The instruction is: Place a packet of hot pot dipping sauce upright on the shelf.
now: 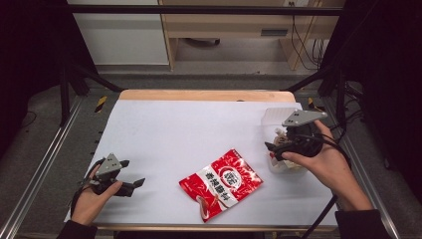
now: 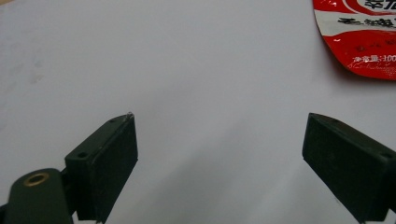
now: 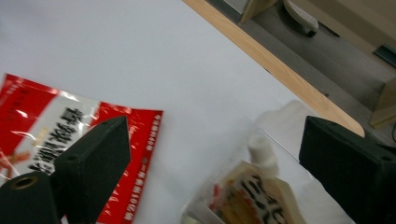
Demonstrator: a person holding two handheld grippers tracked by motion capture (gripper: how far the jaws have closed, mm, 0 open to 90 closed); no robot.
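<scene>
Bench [image 1: 199, 124] white-covered, red snack bag [image 1: 221, 183] flat near-centre, clear tub [image 1: 278, 124] far right half hidden by the right hand [image 1: 326, 162], contents blurred; left tongs [image 1: 132, 174] near-left, right tongs [image 1: 271, 149] over the tub, both gaping, empty.
</scene>
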